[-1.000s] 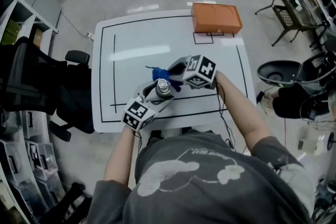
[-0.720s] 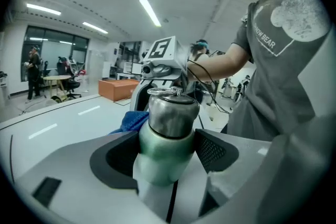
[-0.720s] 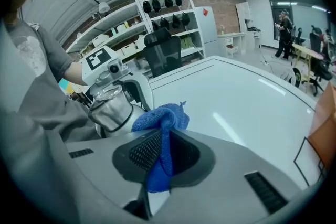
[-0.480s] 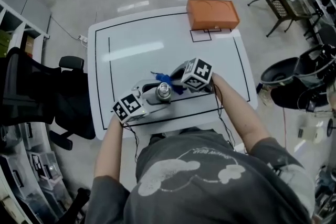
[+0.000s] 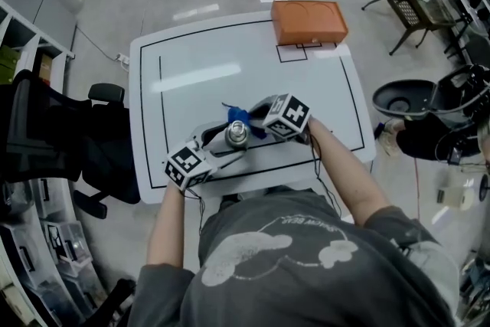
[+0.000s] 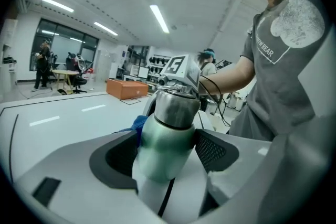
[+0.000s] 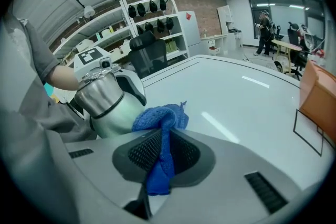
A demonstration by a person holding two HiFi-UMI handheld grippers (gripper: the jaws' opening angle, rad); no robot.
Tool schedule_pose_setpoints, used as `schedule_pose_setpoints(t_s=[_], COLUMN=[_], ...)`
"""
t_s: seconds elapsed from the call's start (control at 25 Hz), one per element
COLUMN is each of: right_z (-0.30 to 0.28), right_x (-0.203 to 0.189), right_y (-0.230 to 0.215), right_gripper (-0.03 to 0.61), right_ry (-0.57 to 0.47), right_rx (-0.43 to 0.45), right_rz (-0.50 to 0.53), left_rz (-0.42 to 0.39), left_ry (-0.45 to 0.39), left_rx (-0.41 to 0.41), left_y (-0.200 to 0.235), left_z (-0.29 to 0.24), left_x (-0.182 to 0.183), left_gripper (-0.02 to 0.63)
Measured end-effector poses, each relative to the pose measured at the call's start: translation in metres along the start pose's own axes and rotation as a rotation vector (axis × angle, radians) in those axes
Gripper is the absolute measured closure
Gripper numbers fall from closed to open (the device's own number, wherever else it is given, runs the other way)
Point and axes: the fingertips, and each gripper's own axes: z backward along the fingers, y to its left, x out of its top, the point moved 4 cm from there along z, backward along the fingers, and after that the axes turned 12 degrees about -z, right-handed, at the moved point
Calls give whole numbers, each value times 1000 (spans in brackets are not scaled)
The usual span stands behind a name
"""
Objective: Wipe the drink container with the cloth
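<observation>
1. at the table's point(image 5: 230, 57) near edge, our left gripper point(image 6: 167, 152) clamps the bottle point(image 6: 169, 123), cap up.
2. our right gripper point(image 7: 164, 157) pinches the blue cloth point(image 7: 160, 123) tight, pressed to the bottle's far side; we'd wipe along its height.

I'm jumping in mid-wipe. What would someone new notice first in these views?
The steel drink container, clamped between the left gripper's jaws near the white table's front edge. Next, the bright blue cloth pinched in the right gripper, bunched against the container's side. An orange box sits at the far edge.
</observation>
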Motion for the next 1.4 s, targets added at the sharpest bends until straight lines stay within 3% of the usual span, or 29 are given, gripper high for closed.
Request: schedule_pose_setpoints(t_s=[0.36,0.6,0.8,1.0,1.24,1.4], right_z=[3,22,54,80,85,86], right_x=[-2,3,17,33,24,25], right_y=[3,7,5,4,3,7], right_gripper=[531,529,529,529,528,528], right_ry=[-90,-178,-264,-324,-300,-272], right_rx=[-88,-123,-138,-145,-149,-105], right_rz=[-68,-24,33,39,72,123], left_rz=[141,213,311,332,342,289], left_ry=[-24,8,-39,36,113,89], left_rx=[307,526,704,854,938,866], left_y=[-10,-26,-34,-27,-20,-21], left_z=[16,19,20,3,-14,-12], left_x=[-5,-10,-2,10,13,14], left_gripper=[273,273,273,273,284,287])
